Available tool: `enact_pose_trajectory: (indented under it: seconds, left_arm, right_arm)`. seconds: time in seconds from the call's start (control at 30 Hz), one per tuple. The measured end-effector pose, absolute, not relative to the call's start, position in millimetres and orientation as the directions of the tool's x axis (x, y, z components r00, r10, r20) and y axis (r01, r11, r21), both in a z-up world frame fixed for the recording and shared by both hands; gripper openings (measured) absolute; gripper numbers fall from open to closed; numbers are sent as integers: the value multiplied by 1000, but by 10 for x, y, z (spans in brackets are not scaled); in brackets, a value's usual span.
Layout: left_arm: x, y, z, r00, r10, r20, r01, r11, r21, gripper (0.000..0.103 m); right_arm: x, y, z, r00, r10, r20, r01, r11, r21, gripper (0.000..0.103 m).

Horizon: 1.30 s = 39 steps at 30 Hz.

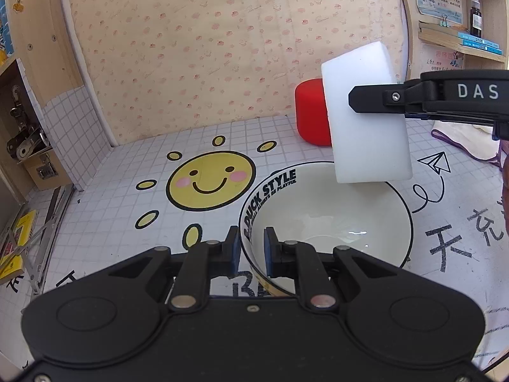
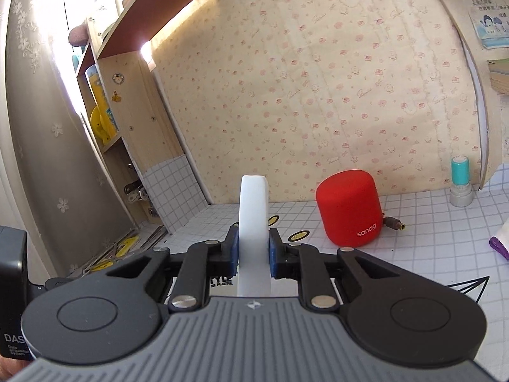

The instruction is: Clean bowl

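Observation:
A white bowl [image 1: 366, 210] with a black rim and "DUCK STYLE" lettering stands on the tiled table mat [image 1: 127, 197]. My left gripper [image 1: 252, 243] is shut on the bowl's near left rim, one pad outside and one inside. A white sponge block [image 1: 366, 121] hangs upright above the bowl's far rim, apart from it. One finger [image 1: 369, 98] of the right gripper crosses the sponge's face from the right. In the right wrist view my right gripper [image 2: 253, 246] is shut on the sponge [image 2: 253, 210], which stands edge-on between the blue pads.
A red cylindrical speaker [image 2: 350, 207] [image 1: 310, 111] stands behind the bowl near the wall, with a plug beside it. A teal stamp [image 2: 459, 181] stands at the back right. Wooden shelves [image 1: 28, 102] close off the left side. A purple item [image 2: 499, 248] lies at the right.

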<state>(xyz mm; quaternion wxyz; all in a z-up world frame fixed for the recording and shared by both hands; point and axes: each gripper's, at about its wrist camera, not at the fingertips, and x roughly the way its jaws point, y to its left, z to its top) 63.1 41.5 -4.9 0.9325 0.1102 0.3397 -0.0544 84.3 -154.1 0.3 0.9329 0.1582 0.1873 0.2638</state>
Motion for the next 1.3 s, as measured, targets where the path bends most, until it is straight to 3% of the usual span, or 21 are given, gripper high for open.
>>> enact_pose_trajectory:
  seconds: [0.13, 0.37, 0.7, 1.07, 1.3]
  left_arm:
    - [639, 414, -48, 761, -28, -648, 184, 967, 174, 16]
    - [642, 388, -56, 764, -18, -645, 182, 965, 189, 16]
    - [572, 396, -61, 768, -31, -639, 195, 963, 188, 16]
    - [631, 427, -57, 766, -32, -643, 198, 962, 189, 17]
    - [641, 446, -50, 764, -44, -643, 201, 964, 172, 18]
  right_arm:
    - [876, -1578, 21, 804, 551, -222, -431, 798, 422, 20]
    - [861, -1442, 23, 771, 593, -232, -497, 788, 363, 20]
    - [788, -1016, -203, 692, 587, -421, -550, 806, 218, 21]
    - [793, -834, -143, 679, 541, -497, -587, 806, 75, 23]
    - [765, -994, -53, 699, 586, -409, -575, 801, 164, 20]
